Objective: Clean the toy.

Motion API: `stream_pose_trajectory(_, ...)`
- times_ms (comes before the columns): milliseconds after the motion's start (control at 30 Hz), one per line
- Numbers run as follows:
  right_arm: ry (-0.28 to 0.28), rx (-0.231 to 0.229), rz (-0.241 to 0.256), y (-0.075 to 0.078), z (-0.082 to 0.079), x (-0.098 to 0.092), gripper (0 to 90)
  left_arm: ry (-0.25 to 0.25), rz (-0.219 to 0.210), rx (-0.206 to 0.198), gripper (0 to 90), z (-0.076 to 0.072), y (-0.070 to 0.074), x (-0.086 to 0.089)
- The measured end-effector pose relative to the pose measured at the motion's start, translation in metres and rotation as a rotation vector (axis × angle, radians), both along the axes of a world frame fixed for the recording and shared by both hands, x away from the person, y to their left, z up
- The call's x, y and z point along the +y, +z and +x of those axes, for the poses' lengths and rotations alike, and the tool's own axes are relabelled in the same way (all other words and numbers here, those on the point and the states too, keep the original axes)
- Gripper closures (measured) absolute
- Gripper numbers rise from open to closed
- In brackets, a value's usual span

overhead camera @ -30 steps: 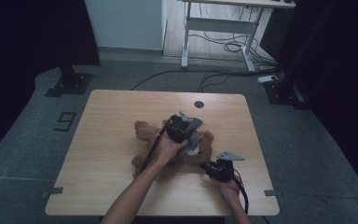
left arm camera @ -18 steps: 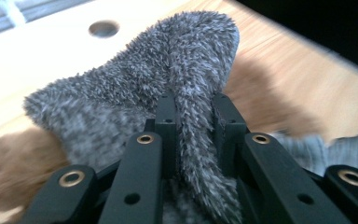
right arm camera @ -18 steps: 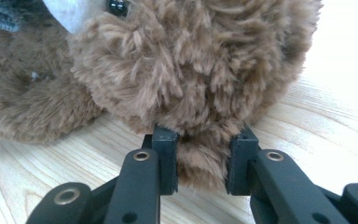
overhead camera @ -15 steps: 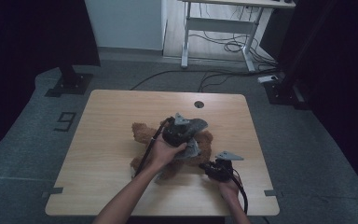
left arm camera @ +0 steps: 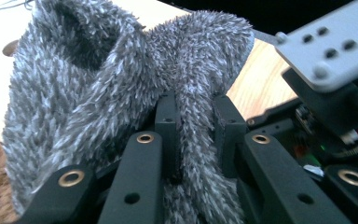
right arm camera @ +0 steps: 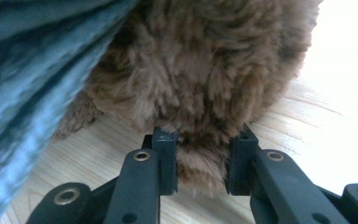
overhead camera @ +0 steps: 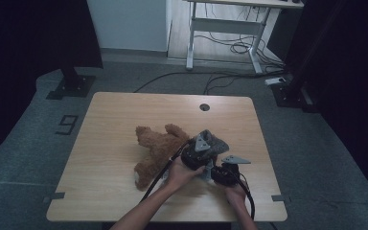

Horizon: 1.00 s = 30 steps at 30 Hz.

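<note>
1. Looking down from the high view, the brown teddy bear (overhead camera: pixel 157 151) lies on the wooden bench (overhead camera: pixel 115 115), head toward the far left. Compared with a second ago, the left tool (overhead camera: pixel 210 152) has shifted right and nearer the person, now just beside the right tool (overhead camera: pixel 216 172). The grey fuzzy garment (overhead camera: pixel 213 141) it carries has moved with it, off the bear's middle to its right side. The right tool has barely moved.
2. Along the left gripper view, the left tool (left arm camera: pixel 193 123) is clamped narrowly on a fold of the grey fuzzy garment (left arm camera: pixel 98 84), which rises above the jaws. The right tool's grey plate (left arm camera: pixel 328 44) sits close at the right.
3. Along the right gripper view, the right tool (right arm camera: pixel 200 161) pinches a limb of the teddy bear (right arm camera: pixel 205 70) just above the bench (right arm camera: pixel 307 135); the garment (right arm camera: pixel 32 65) hangs at the left.
</note>
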State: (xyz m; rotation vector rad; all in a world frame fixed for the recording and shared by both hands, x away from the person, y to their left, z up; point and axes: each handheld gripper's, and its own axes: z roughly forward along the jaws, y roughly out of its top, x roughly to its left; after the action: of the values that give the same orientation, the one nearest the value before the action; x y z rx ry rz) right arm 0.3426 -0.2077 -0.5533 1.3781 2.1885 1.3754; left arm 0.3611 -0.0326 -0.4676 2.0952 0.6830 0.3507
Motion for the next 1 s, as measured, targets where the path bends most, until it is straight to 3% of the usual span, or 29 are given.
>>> stream_pose_trajectory(467, 0.001, 0.013, 0.033, 0.0, 0.001, -0.001, 71.3, 0.0, -0.039, 0.009, 75.6, 0.001, 0.011, 0.027)
stream_pose_trajectory(567, -0.003, 0.015, 0.034, 0.0, 0.001, -0.002, 71.3, 0.04, -0.037, -0.034, 75.5, -0.001, 0.017, 0.04)
stream_pose_trajectory(600, -0.006, 0.017, 0.036, 0.0, 0.001, -0.002, 71.3, 0.06, -0.042, -0.033, 75.4, 0.0, 0.019, 0.046)
stream_pose_trajectory(667, -0.009, 0.026, 0.042, 0.0, 0.002, -0.003, 71.4, 0.115, -0.014, -0.038, 75.5, 0.005, 0.02, 0.06)
stream_pose_trajectory(733, -0.012, 0.03, 0.049, 0.0, 0.002, -0.003, 71.4, 0.152, 0.012, -0.018, 75.6, 0.01, 0.012, 0.075)
stream_pose_trajectory(833, -0.007, 0.024, 0.047, 0.0, 0.002, -0.003, 71.4, 0.156, -0.081, 0.044, 75.7, 0.012, 0.005, 0.097)
stream_pose_trajectory(933, -0.007, 0.023, 0.039, 0.0, 0.002, -0.002, 71.4, 0.132, -0.101, 0.028, 75.7, 0.001, 0.01, 0.096)
stream_pose_trajectory(1000, -0.008, 0.025, 0.04, 0.0, 0.002, -0.003, 71.4, 0.083, -0.126, 0.016, 75.7, -0.01, 0.015, 0.087)
